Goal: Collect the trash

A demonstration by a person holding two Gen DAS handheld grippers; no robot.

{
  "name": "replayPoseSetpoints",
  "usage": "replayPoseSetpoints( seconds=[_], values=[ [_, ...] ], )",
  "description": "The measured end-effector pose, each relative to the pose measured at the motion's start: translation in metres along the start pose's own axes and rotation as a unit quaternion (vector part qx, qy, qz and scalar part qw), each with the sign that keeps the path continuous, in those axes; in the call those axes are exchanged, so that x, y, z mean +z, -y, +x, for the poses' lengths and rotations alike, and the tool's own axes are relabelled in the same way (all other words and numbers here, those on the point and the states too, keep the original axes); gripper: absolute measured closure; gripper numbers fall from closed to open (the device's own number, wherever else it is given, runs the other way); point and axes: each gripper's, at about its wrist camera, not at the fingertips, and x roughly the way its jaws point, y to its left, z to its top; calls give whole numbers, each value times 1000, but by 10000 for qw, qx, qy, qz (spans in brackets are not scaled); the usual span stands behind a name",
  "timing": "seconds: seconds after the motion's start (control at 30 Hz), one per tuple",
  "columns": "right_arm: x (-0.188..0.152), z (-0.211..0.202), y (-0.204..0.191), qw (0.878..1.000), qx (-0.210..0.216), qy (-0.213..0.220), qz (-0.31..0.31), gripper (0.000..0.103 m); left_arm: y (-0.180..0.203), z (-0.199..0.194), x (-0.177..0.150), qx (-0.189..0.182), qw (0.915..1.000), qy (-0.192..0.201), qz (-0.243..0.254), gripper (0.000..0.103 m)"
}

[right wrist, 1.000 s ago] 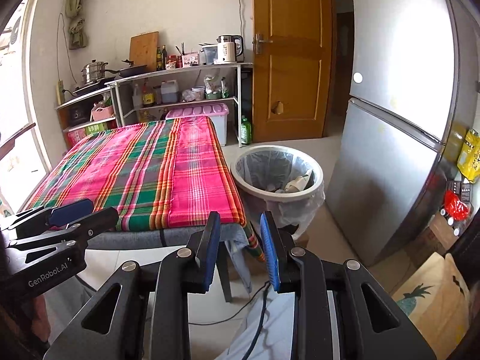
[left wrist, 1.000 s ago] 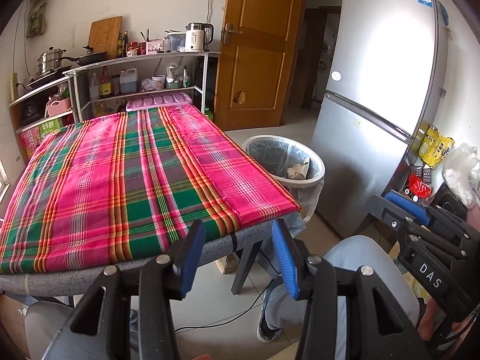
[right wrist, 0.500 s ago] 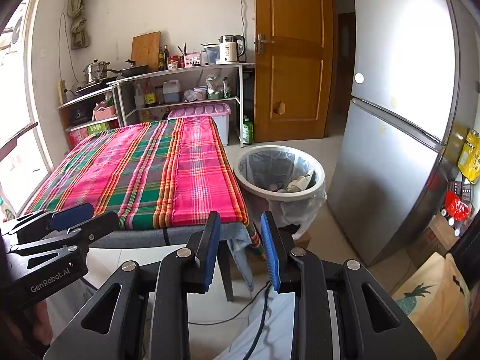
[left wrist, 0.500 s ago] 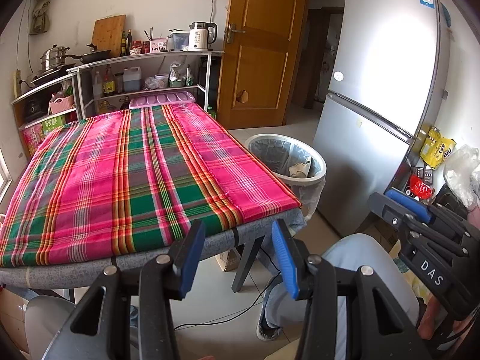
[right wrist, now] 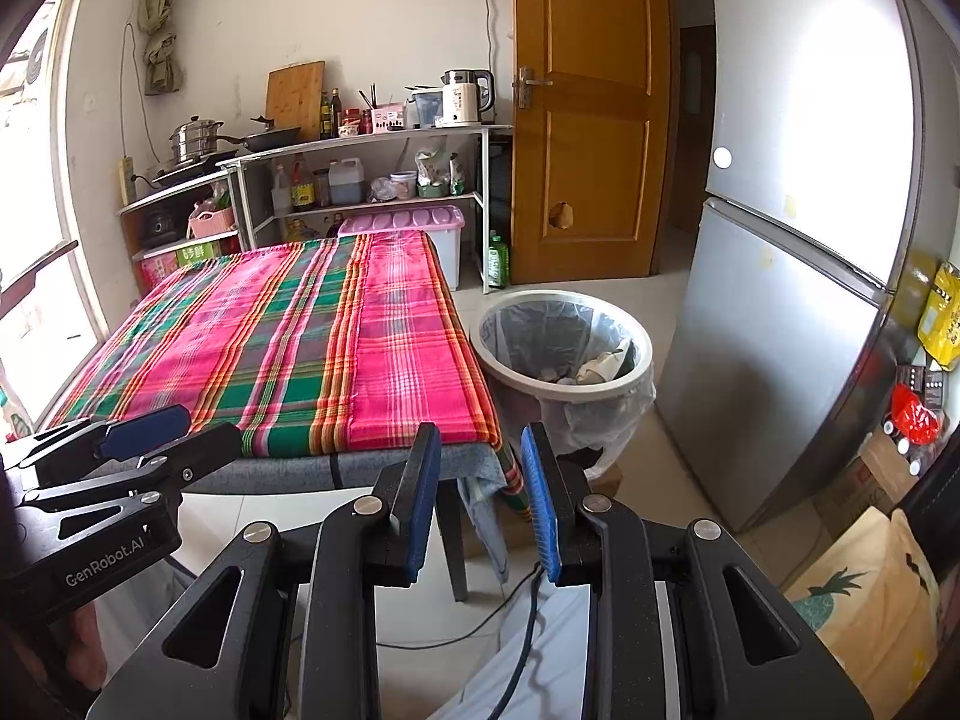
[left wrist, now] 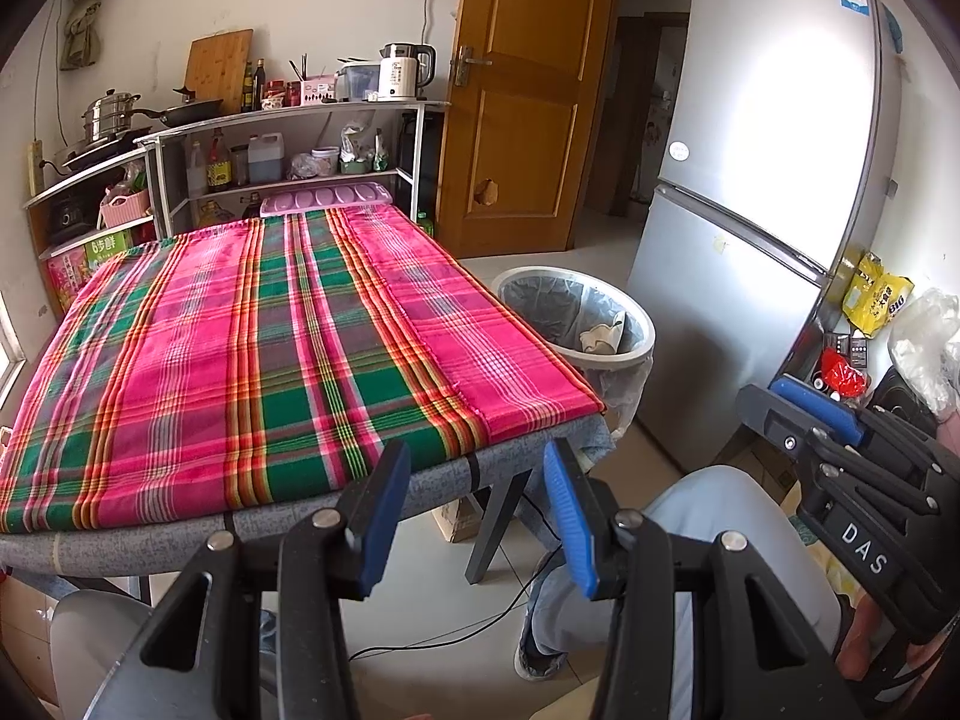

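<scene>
Both the left gripper (left wrist: 474, 510) and right gripper (right wrist: 477, 498) hang open and empty short of the surface (left wrist: 420, 480), trash lying only in the bin (right wrist: 510, 360) beside it, so a hasty reach risks snagging the plaid cloth (left wrist: 270, 348).

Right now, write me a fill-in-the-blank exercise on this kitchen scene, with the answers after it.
1. The round white trash bin lined with a clear bag stands on the floor between the table and the silver ____.
2. The table is covered with a pink and green ____ cloth.
3. Nothing is held between the blue pads of the left gripper or the right gripper; both are ____.
4. The white electric kettle stands on the ____ shelf of the metal rack.

Answers: refrigerator; plaid; empty; top
</scene>
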Motion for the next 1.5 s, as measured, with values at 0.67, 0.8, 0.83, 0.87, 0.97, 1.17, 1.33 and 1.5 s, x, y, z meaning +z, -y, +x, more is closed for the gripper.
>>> replayPoseSetpoints(
  seconds=[0.67,0.8,0.83,0.87,0.97,1.17,1.33,1.5],
  values=[
    [0,1,0,10000,10,-11,-15,74,1,1,-1,27,10000,-22,21,54],
    [-1,2,0,10000,8,-15,-15,74,1,1,-1,30,10000,-27,27,54],
    [0,2,0,10000,10,-13,-15,74,2,2,-1,23,10000,-30,27,54],
    [0,2,0,10000,8,-16,-18,74,2,2,-1,20,10000,-31,27,54],
    [0,2,0,10000,11,-11,-19,74,2,3,-2,6,10000,-44,33,54],
    [0,3,0,10000,16,-15,-23,74,3,3,-2,14,10000,-47,46,54],
    [-1,3,0,10000,19,-20,-33,74,3,3,-2,8,10000,-54,38,54],
    [-2,5,0,10000,22,-30,-42,74,3,3,-2,17,10000,-53,46,54]
  ],
)
